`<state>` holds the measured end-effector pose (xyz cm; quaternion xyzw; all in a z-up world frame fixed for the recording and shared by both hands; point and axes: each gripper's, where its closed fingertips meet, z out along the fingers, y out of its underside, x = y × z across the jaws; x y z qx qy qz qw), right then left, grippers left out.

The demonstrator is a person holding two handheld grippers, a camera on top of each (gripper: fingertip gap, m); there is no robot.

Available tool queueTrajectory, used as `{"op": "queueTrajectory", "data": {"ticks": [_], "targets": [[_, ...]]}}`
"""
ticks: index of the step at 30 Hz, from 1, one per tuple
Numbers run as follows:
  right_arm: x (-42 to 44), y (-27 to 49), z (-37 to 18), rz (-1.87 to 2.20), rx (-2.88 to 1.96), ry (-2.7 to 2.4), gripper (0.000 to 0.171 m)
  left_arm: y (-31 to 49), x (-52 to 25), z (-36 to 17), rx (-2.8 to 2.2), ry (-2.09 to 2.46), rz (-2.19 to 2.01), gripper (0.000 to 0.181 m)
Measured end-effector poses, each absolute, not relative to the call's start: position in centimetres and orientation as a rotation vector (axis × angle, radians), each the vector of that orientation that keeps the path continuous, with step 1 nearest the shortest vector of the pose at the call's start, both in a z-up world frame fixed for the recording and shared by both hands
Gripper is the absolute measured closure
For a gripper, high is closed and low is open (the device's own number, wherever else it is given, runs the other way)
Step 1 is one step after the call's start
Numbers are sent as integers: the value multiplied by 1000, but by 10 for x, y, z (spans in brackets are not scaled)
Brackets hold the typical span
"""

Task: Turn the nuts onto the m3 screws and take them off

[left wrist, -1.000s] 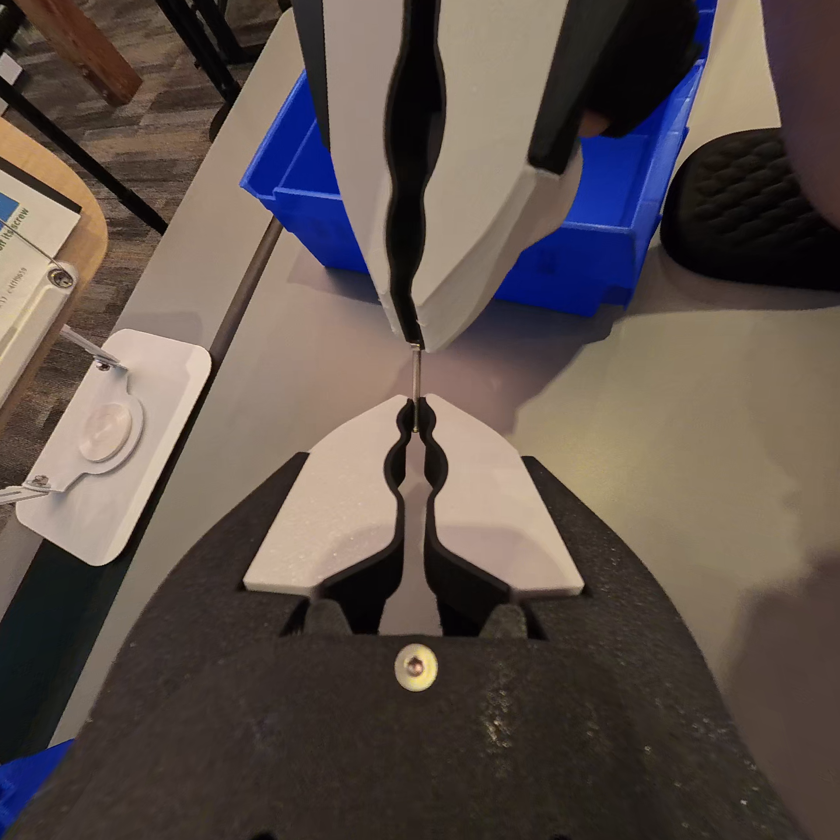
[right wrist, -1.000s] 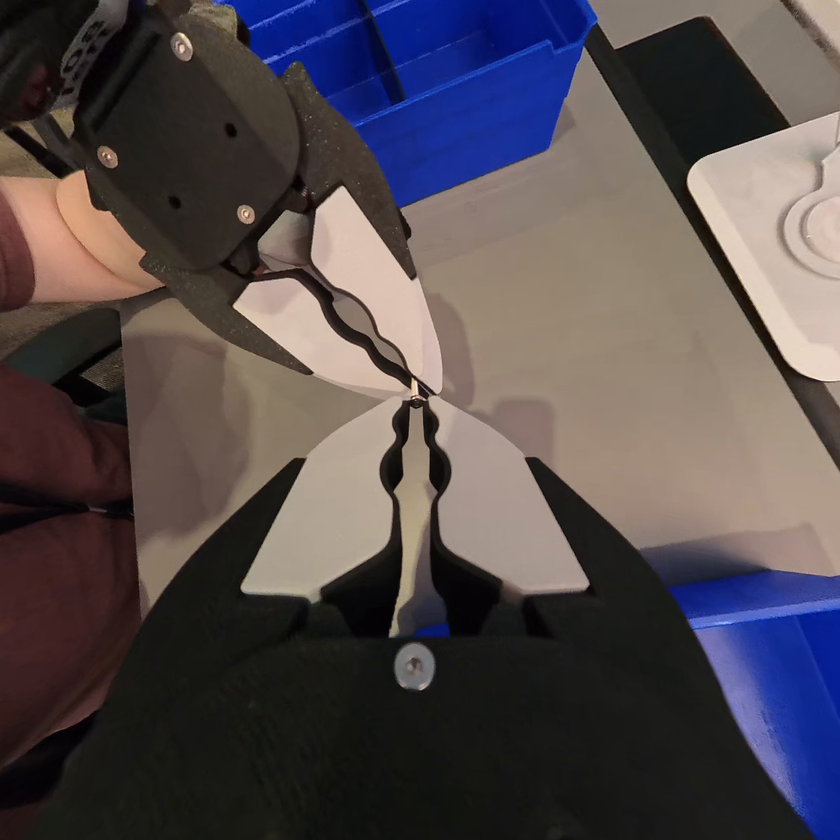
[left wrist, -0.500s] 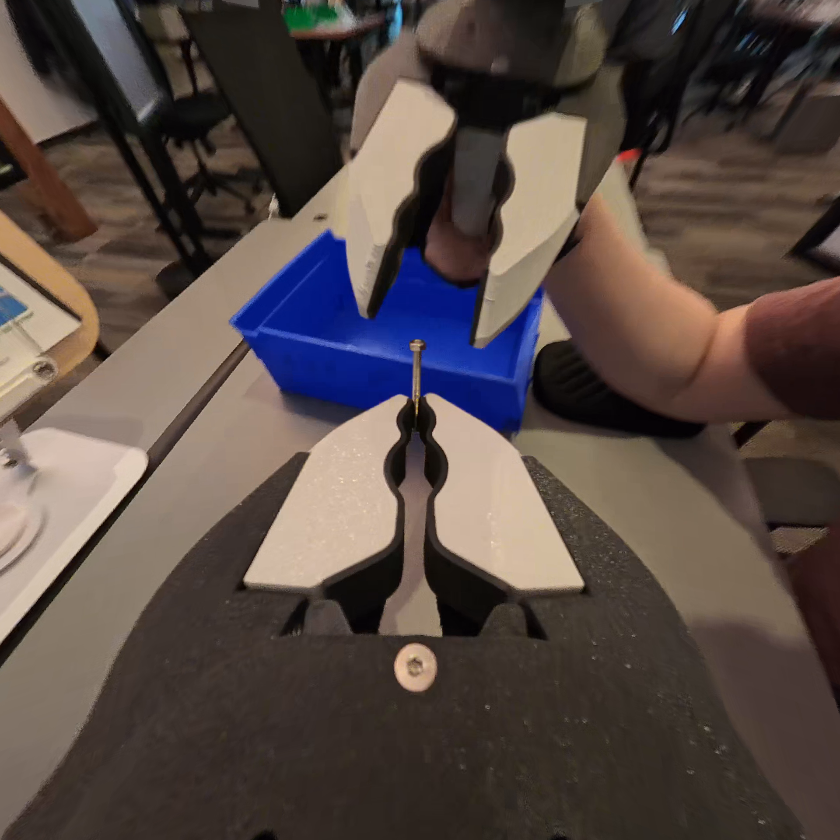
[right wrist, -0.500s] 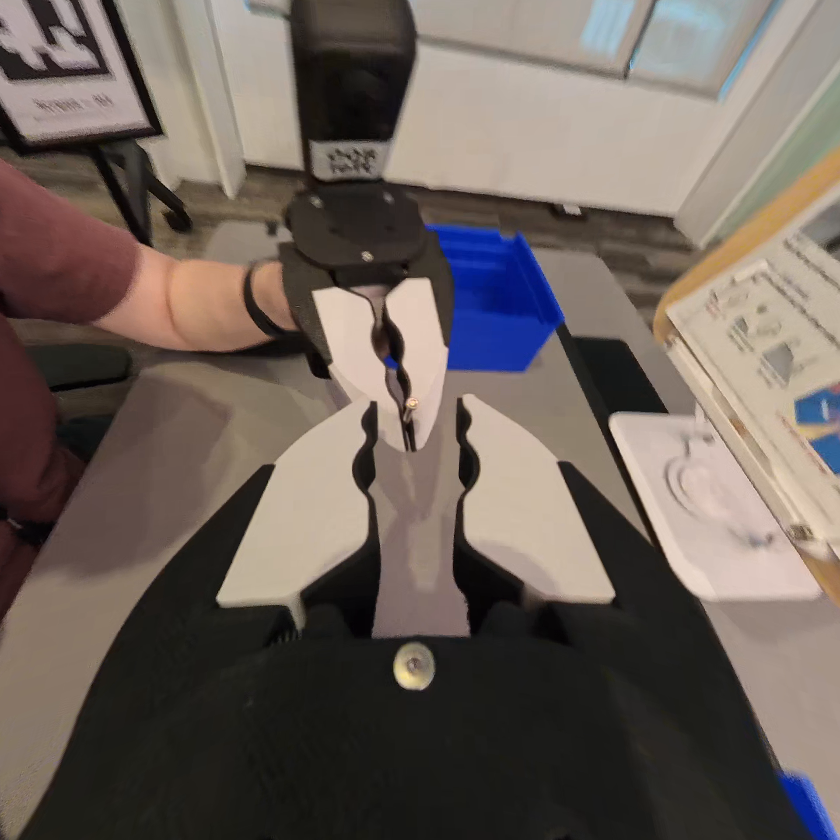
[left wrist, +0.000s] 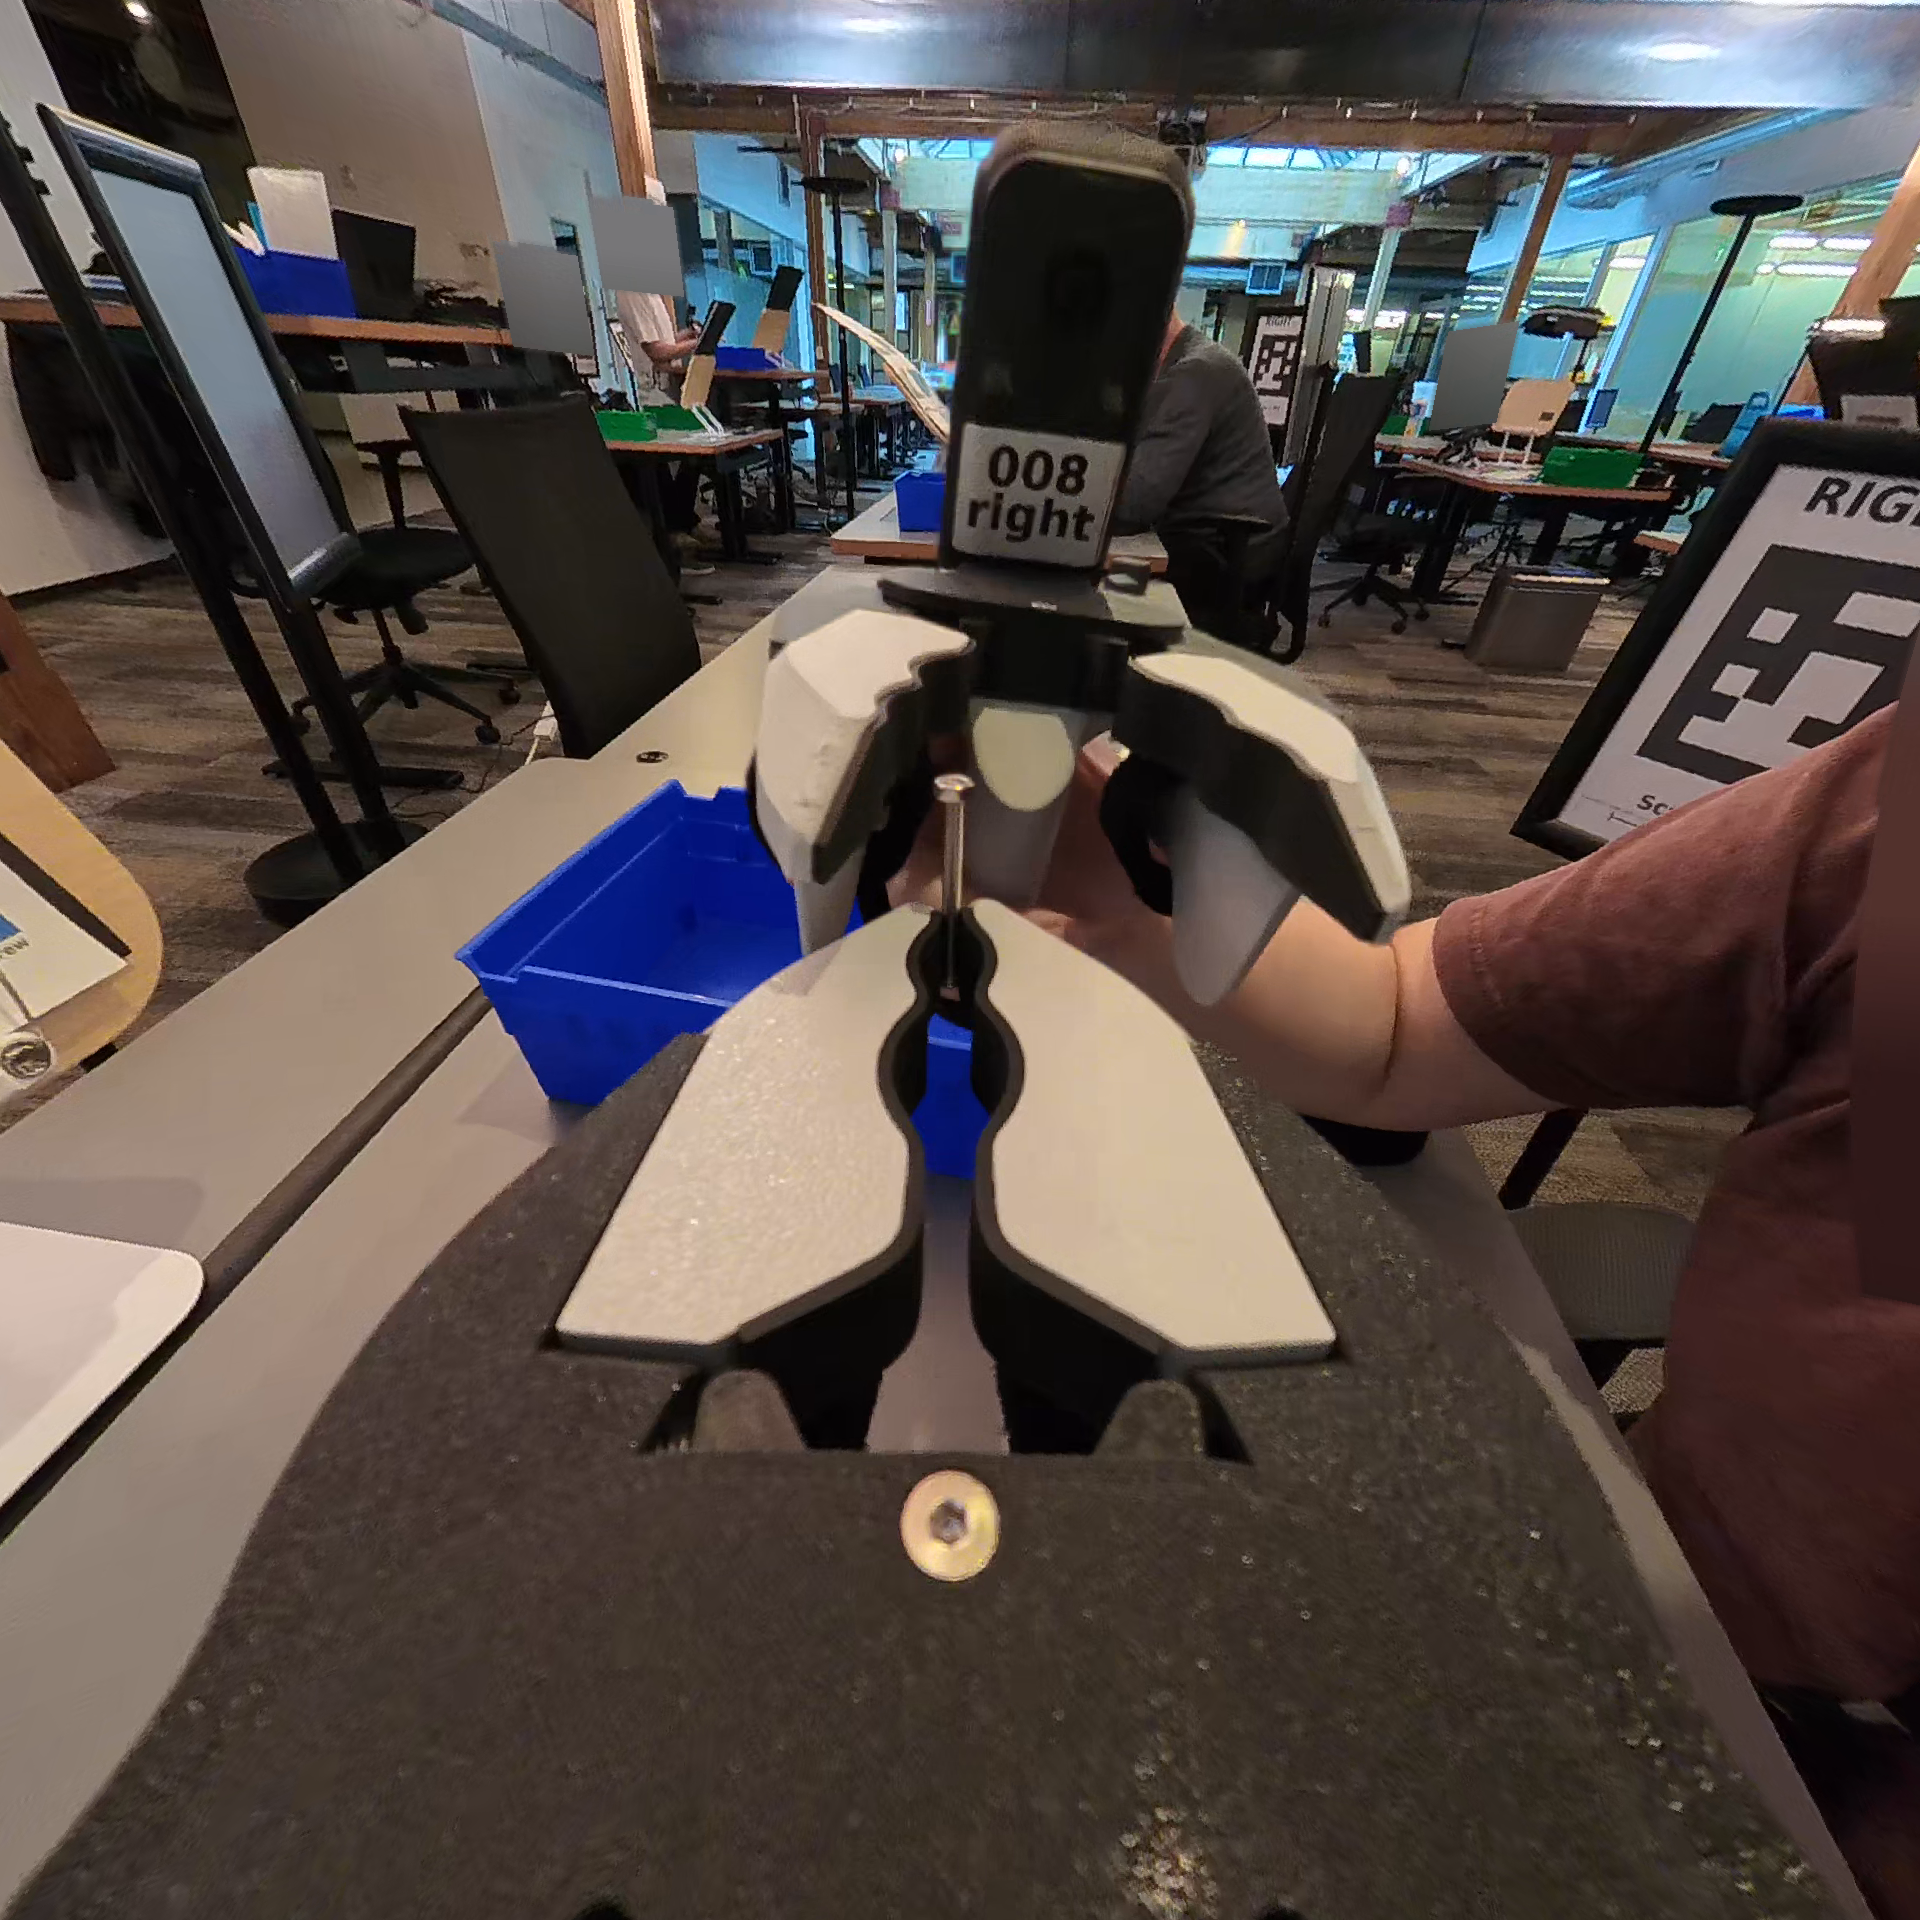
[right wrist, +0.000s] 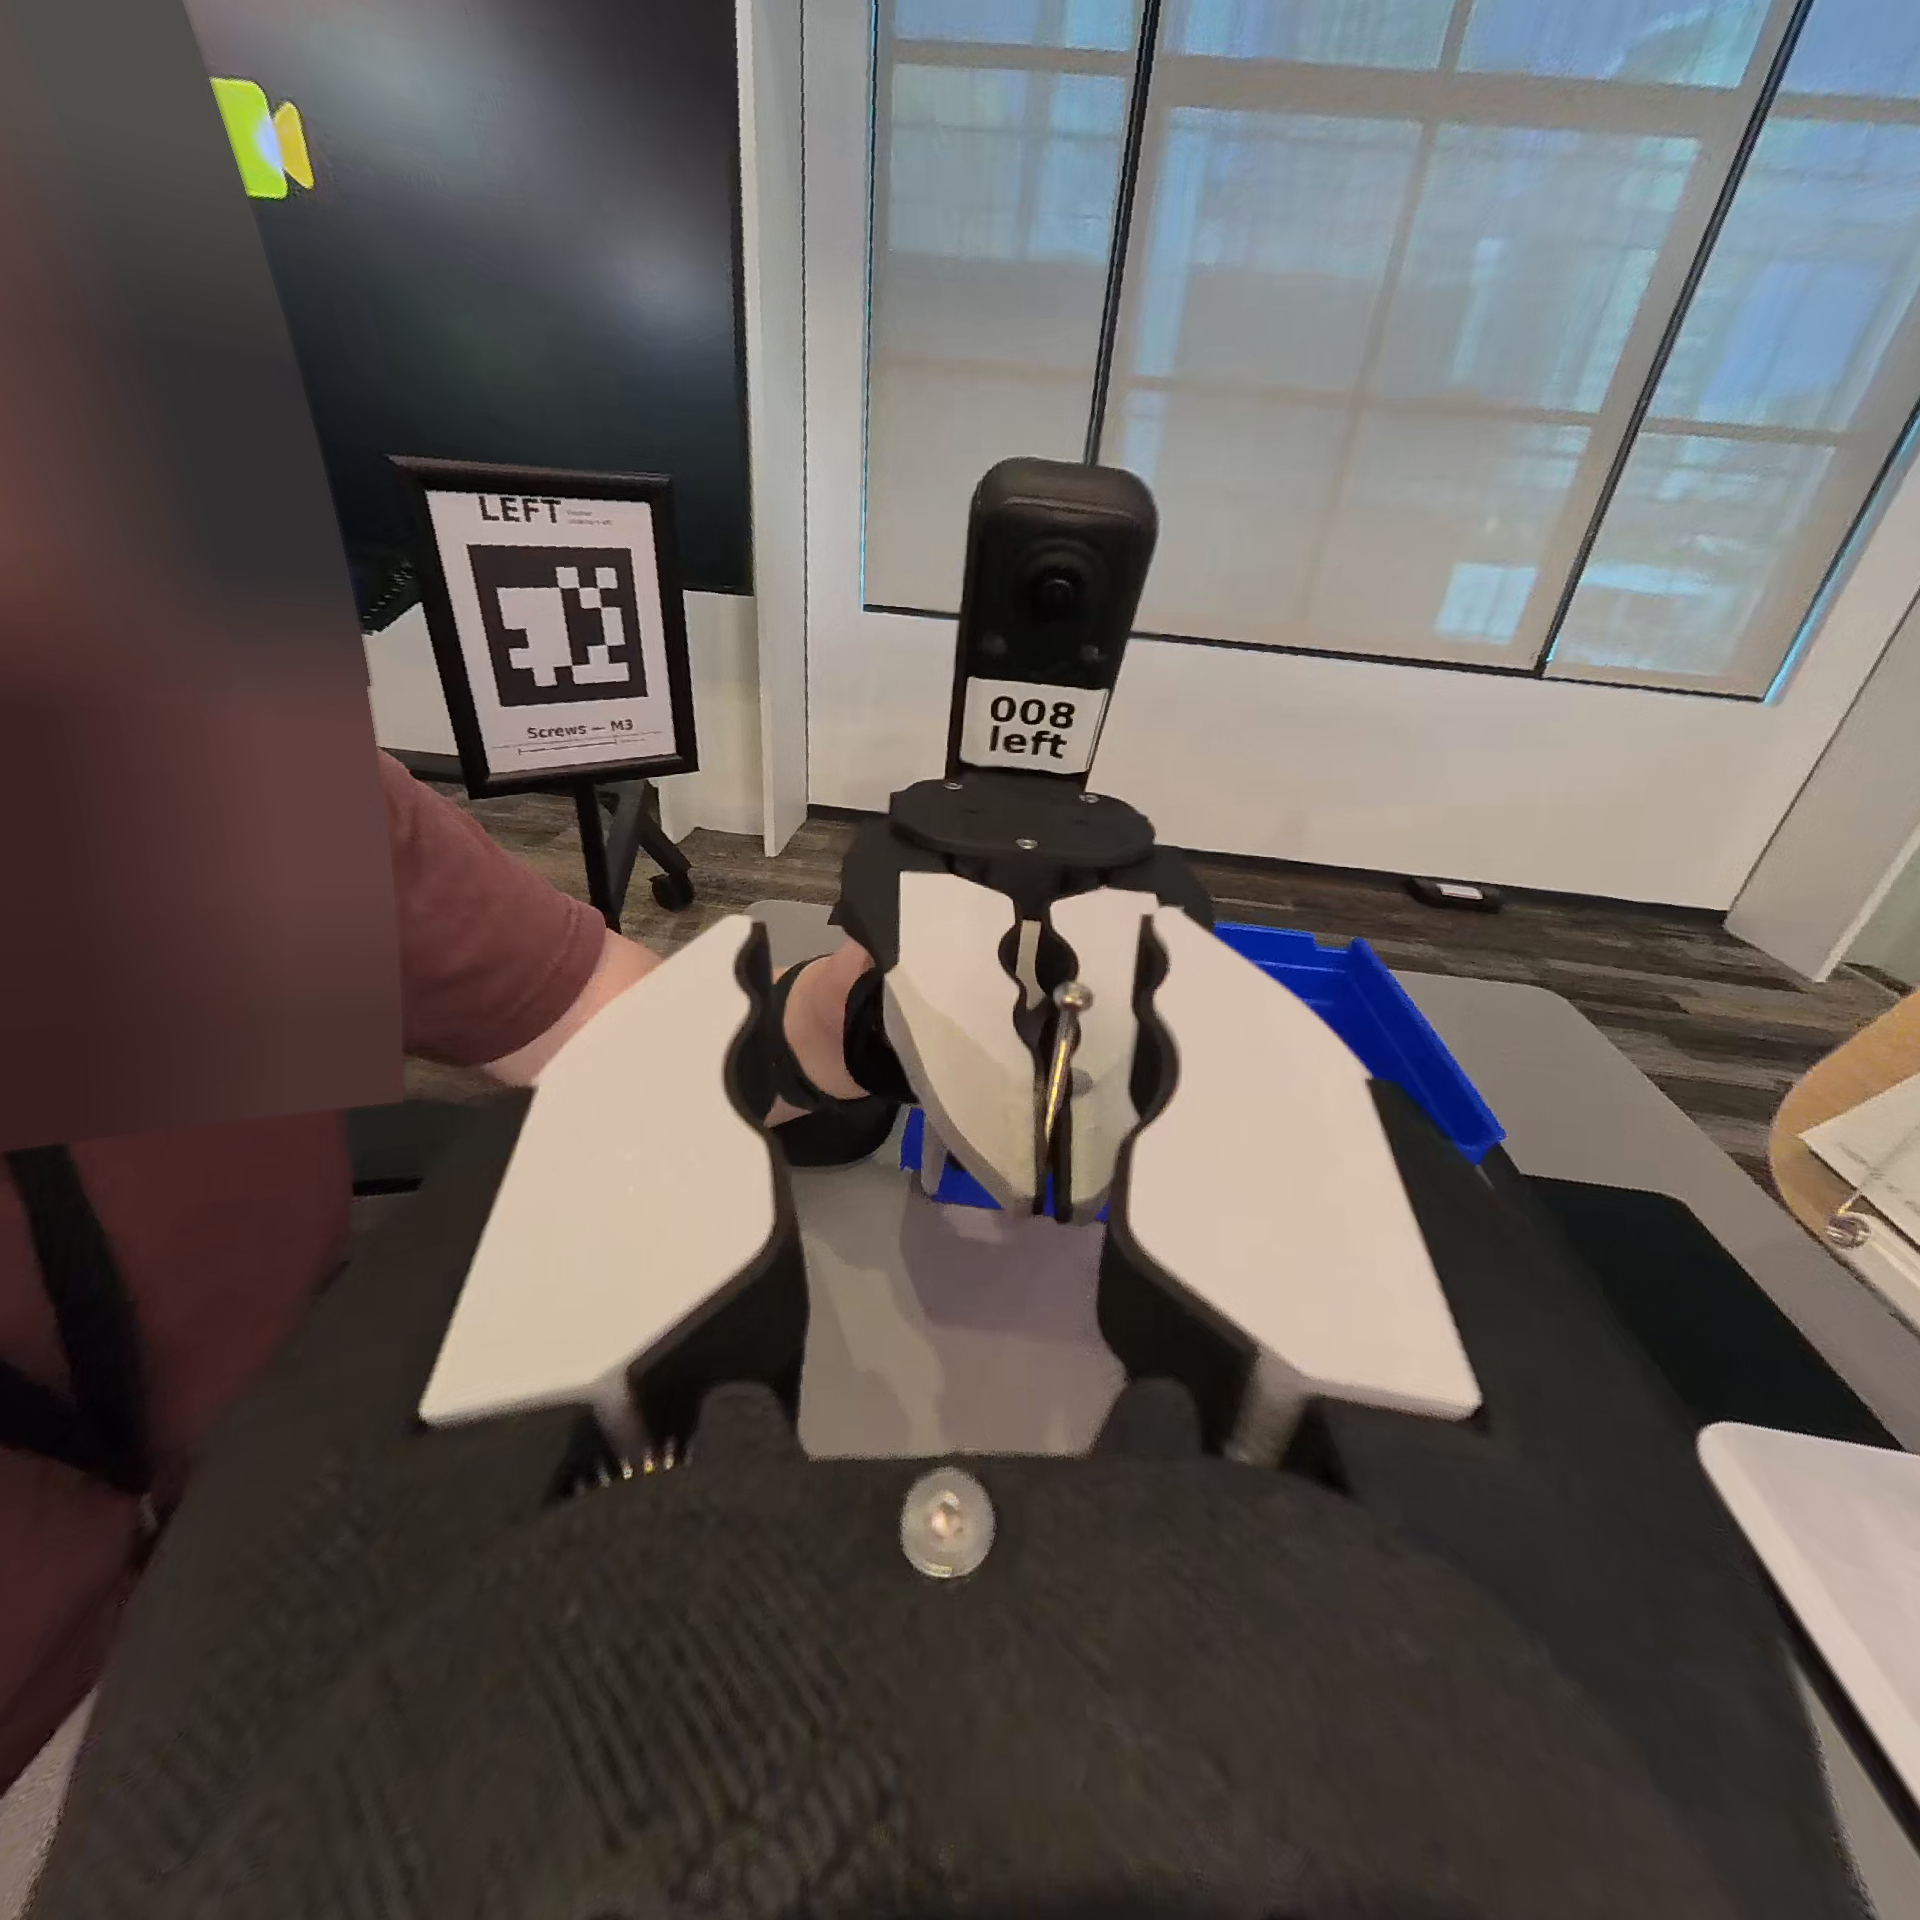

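My left gripper [left wrist: 951, 914] is shut on the lower end of a thin metal screw [left wrist: 951, 852]. The screw stands out past the fingertips with its head at the far end. No nut shows on the screw. My right gripper [left wrist: 1018, 935] faces it just beyond, with its jaws wide open and nothing between them. In the right wrist view my right gripper [right wrist: 953, 925] is open, its fingers on either side of the left gripper [right wrist: 1039, 1205]. They touch neither the left gripper nor the screw [right wrist: 1060, 1070].
A blue bin [left wrist: 623, 956] stands on the grey table [left wrist: 260, 1039] behind the grippers and also shows in the right wrist view [right wrist: 1351, 997]. A white plate [left wrist: 62, 1320] lies at the table's edge. Framed signs on stands [right wrist: 561, 623] and office chairs [left wrist: 561, 540] stand around. The tips of one gripper are about 5 centimetres away from the tips of the other.
My right gripper let go of the screw's head end, opened wide and drew back. Both grippers tilted up from the table to level. The left gripper kept hold of the screw.
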<state>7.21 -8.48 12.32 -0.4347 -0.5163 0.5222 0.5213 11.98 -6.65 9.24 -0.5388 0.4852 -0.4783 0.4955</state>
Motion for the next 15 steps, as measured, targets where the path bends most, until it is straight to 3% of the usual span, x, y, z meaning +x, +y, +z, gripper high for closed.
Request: {"op": "queueTrajectory", "data": {"ticks": [15], "targets": [[66,-82,115,1198,-1066,-1252,101,-56,116,91,-1342,1130,-1164,179]]}}
